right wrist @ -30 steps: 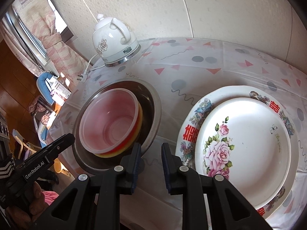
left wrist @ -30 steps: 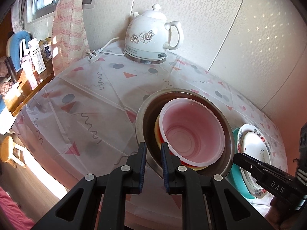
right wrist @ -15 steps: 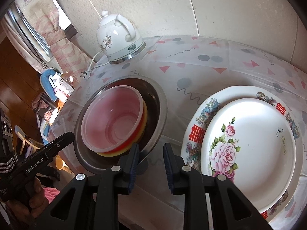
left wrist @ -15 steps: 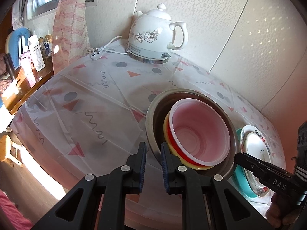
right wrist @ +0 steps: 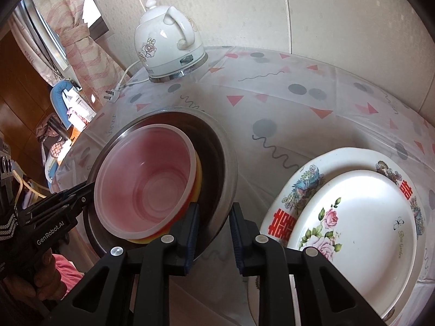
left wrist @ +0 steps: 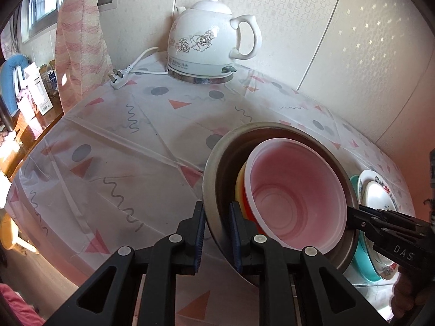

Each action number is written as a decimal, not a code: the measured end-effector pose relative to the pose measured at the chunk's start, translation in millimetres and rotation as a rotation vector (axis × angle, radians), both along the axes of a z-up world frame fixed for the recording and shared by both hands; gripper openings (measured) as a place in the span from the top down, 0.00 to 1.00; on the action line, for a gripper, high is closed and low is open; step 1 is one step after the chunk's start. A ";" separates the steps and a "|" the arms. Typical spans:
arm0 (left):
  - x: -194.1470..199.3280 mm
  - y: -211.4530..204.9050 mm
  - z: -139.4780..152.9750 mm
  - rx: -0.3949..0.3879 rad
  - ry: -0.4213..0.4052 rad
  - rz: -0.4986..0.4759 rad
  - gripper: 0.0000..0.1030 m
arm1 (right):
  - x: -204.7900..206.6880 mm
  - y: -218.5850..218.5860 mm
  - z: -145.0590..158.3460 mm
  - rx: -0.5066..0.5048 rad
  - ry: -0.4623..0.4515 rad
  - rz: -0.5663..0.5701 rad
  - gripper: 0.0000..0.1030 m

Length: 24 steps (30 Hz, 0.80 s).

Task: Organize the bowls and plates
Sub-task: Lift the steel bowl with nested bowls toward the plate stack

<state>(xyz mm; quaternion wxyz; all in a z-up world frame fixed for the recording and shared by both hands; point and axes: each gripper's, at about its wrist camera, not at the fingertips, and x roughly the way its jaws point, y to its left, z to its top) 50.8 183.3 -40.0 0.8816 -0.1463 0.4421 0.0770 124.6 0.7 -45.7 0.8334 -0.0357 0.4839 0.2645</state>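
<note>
A steel bowl (left wrist: 214, 190) (right wrist: 225, 174) holds a yellow bowl, a red bowl and a translucent pink bowl (left wrist: 296, 195) (right wrist: 146, 179) nested inside it. My left gripper (left wrist: 216, 237) straddles the steel bowl's near rim, one finger outside and one inside, and the bowl is tilted up. My right gripper (right wrist: 213, 237) straddles the opposite rim the same way. Whether either one presses on the rim I cannot tell. A stack of flowered plates (right wrist: 353, 225) (left wrist: 378, 198) lies right of the bowls, over a teal plate (left wrist: 364, 269).
A white electric kettle (left wrist: 209, 40) (right wrist: 168, 43) stands at the back of the table by the wall, its cord and plug (left wrist: 118, 77) lying to the left. A curtain (left wrist: 78, 40) hangs at the left. The tablecloth's (left wrist: 108, 163) front edge drops off near me.
Both grippers have moved forward onto the steel bowl's rim, one from each side. The bowl stack now tilts and stands higher than before.
</note>
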 end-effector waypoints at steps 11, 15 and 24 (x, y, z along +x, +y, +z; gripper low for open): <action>11.2 4.1 -10.5 -0.033 -0.002 0.011 0.82 | 7.5 10.4 -3.5 -0.072 -0.028 0.034 0.78; 10.9 2.3 -10.4 -0.020 -0.006 0.017 0.82 | 10.0 10.7 -5.8 -0.068 -0.021 0.033 0.79; 9.6 0.9 -10.9 -0.008 -0.009 0.018 0.83 | 13.4 14.6 -9.9 -0.068 -0.006 0.042 0.79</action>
